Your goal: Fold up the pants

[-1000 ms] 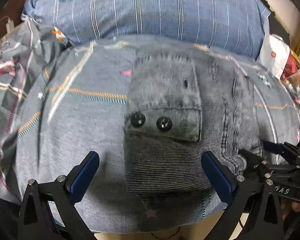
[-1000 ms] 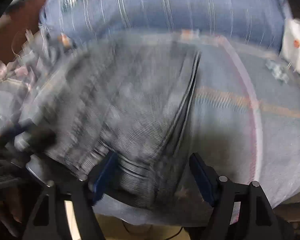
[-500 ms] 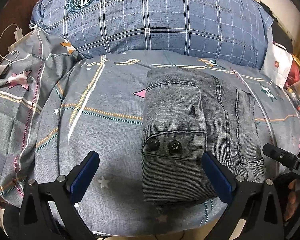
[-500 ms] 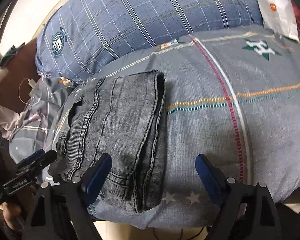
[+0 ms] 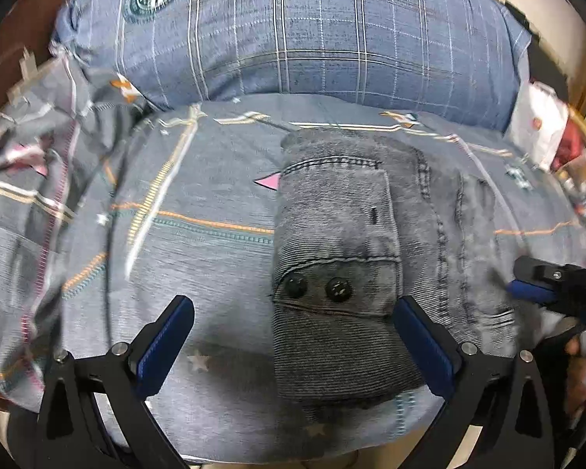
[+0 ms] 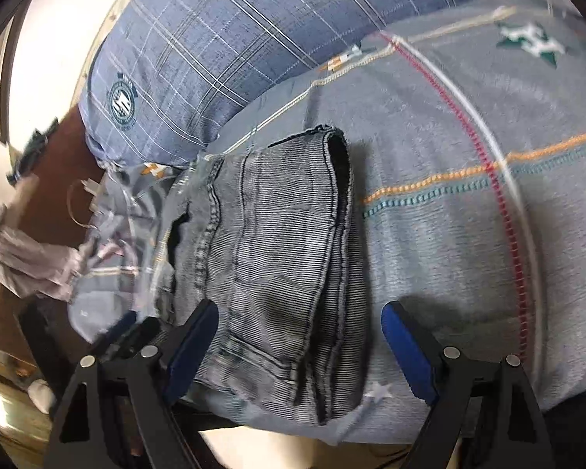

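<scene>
The grey jeans [image 5: 351,254] lie folded into a compact bundle on the grey patterned bedspread [image 5: 175,215], with two black buttons facing up. My left gripper [image 5: 293,346] hovers open over the bundle's near left part, and its right finger [image 5: 422,348] overlaps the denim in the picture. In the right wrist view the jeans [image 6: 277,265] show their stacked layers at the right side. My right gripper [image 6: 299,349] is open above their near end, with nothing pressed between its pads. Its tip also shows as the right gripper [image 5: 543,281] beside the bundle's right edge.
A blue plaid pillow [image 5: 293,31] lies behind the jeans. A crumpled patterned blanket [image 5: 27,164] and a white cable [image 5: 4,74] are at the left. A white paper bag [image 5: 539,125] and clutter sit at the far right. The bedspread's front edge [image 6: 332,434] is just below the grippers.
The right gripper has rolled and slid sideways, so its view of the jeans went from blurred to clear. The left gripper rose a little. The jeans stayed folded in place.
</scene>
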Demonstrator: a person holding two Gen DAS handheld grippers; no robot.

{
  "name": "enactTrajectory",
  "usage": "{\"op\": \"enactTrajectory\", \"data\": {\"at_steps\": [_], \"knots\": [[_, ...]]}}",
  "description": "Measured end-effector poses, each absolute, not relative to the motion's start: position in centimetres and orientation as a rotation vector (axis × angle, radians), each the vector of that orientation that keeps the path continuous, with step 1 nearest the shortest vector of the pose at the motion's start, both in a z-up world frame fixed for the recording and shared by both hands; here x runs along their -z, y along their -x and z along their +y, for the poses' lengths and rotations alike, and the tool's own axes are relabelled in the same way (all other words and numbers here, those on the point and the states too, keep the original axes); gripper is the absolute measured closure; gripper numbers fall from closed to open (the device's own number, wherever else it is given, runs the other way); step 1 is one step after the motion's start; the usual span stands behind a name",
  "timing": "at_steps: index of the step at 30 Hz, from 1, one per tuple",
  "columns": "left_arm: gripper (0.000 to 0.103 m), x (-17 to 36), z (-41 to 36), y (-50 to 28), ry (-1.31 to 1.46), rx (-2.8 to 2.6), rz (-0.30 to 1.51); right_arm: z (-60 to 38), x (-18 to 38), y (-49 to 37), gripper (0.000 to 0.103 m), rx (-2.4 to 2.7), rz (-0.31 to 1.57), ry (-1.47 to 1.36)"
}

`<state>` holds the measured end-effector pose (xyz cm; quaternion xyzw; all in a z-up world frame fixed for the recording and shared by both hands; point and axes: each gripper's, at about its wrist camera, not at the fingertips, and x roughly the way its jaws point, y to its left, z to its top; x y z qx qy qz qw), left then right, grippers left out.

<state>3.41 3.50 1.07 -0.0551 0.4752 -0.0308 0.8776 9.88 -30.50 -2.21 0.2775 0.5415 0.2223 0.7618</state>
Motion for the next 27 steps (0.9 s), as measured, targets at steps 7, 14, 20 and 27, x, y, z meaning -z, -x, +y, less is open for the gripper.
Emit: {"op": "enactTrajectory", "data": {"at_steps": [7,14,20,27], "knots": [[0.001,-0.2,7.7,-7.0,0.531,0.267,1.106,-30.7,2.4,-11.7,0.015,-0.521,1.254,-0.690],[0.001,3.0,5.8,-9.7,0.550,0.307,1.232,-28.8,3.7,-13.1,0.017,-0.502,1.325,-0.612],[0.003,2.8,3.9,-9.9,0.453,0.302,1.225,-28.3,4.0,-14.2,0.020,-0.479,1.344,-0.608],[0.035,2.4,2.4,-9.8,0.344,0.234,1.210,-27.4,3.3,-13.7,0.083,-0.430,1.337,-0.437]]}}
